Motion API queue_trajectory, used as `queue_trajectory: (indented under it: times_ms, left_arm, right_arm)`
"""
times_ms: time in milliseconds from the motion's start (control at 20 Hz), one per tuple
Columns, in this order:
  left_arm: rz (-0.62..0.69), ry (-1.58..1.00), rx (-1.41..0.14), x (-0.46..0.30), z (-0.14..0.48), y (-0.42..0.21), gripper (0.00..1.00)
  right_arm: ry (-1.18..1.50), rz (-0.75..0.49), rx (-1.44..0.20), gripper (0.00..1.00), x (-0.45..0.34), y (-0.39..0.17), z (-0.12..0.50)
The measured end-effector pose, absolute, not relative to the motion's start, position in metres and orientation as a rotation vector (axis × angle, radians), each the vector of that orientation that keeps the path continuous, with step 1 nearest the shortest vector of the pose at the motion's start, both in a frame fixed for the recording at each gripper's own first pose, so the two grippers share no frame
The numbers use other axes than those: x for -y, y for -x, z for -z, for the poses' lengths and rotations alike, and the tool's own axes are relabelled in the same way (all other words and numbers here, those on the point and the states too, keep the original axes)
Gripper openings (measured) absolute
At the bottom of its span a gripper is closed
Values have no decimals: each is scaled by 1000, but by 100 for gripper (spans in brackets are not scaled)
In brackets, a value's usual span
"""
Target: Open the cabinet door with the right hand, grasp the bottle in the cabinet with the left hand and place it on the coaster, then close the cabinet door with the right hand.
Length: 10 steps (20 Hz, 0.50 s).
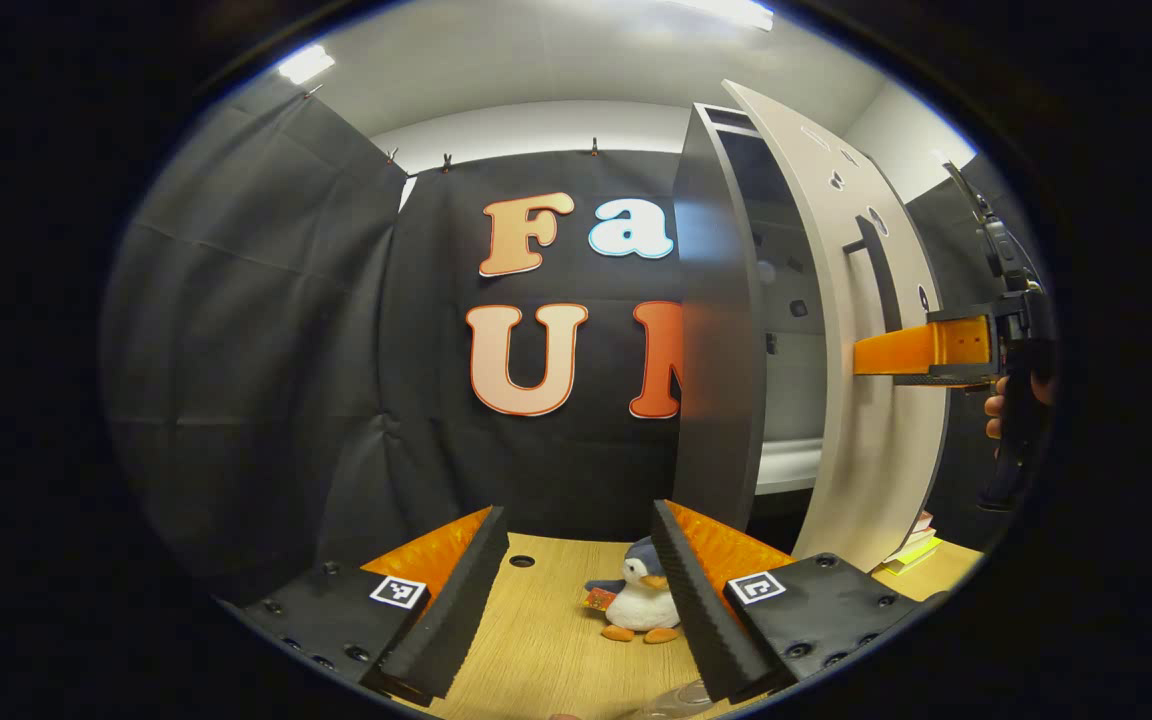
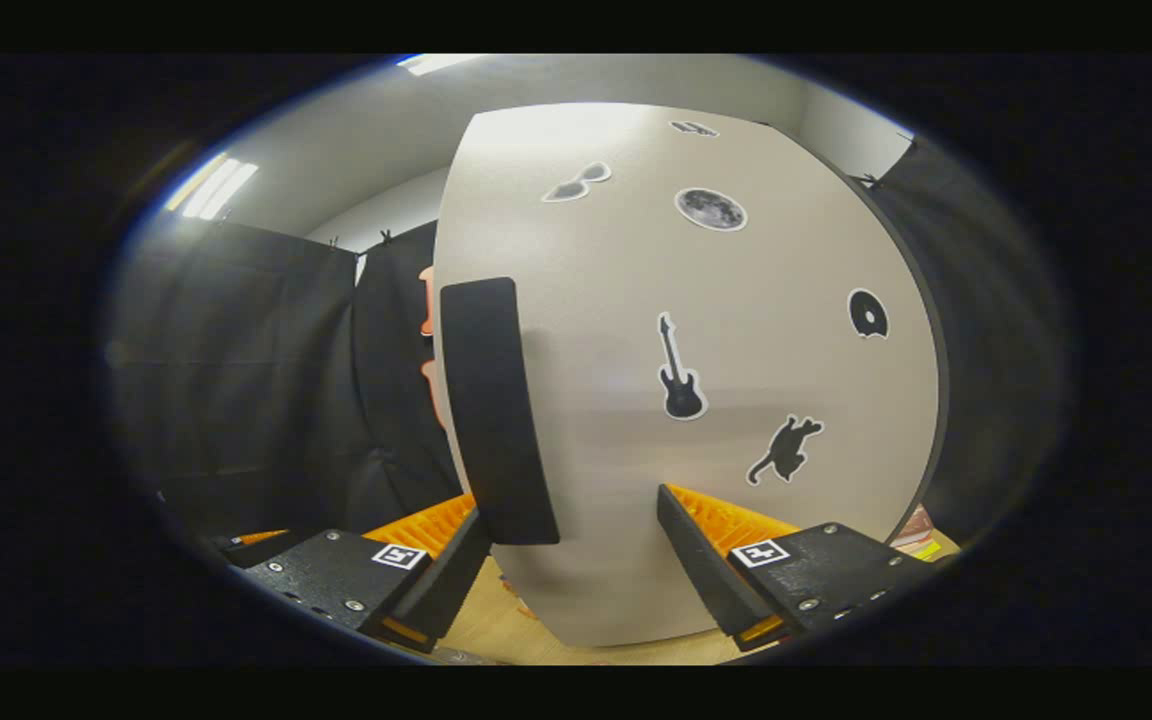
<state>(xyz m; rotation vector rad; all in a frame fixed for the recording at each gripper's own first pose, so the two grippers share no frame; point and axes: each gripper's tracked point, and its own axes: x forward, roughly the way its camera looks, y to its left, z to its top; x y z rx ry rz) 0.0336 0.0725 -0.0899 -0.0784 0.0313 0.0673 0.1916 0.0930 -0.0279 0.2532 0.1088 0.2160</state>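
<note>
The grey cabinet (image 1: 721, 330) stands at the right in the left gripper view, its door (image 1: 876, 440) swung partly outward. Part of the pale interior (image 1: 791, 350) is visible; I make out no bottle there. My right gripper (image 1: 921, 350), held by a hand, reaches the door's outer face just below the black handle (image 1: 881, 270). In the right gripper view the stickered door (image 2: 696, 330) is very close. The handle (image 2: 496, 410) hangs just inside the left finger of the right gripper (image 2: 571, 510), whose jaws are wide open. My left gripper (image 1: 578, 512) is open and holds nothing above the table.
A plush penguin (image 1: 641, 600) sits on the wooden table (image 1: 536, 640) ahead of the left gripper. Something clear and glassy (image 1: 681, 700) shows at the bottom edge. Books (image 1: 911, 545) lie at the cabinet's right foot. Black cloth walls close in the back and left.
</note>
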Motion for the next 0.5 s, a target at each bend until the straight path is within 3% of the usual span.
queue_trajectory:
  times_ms: [500]
  left_arm:
    - [-76, 95, -56, -100, 105, -47, 94]
  right_arm:
    - [-207, -124, -96, 96, -95, -193, 31]
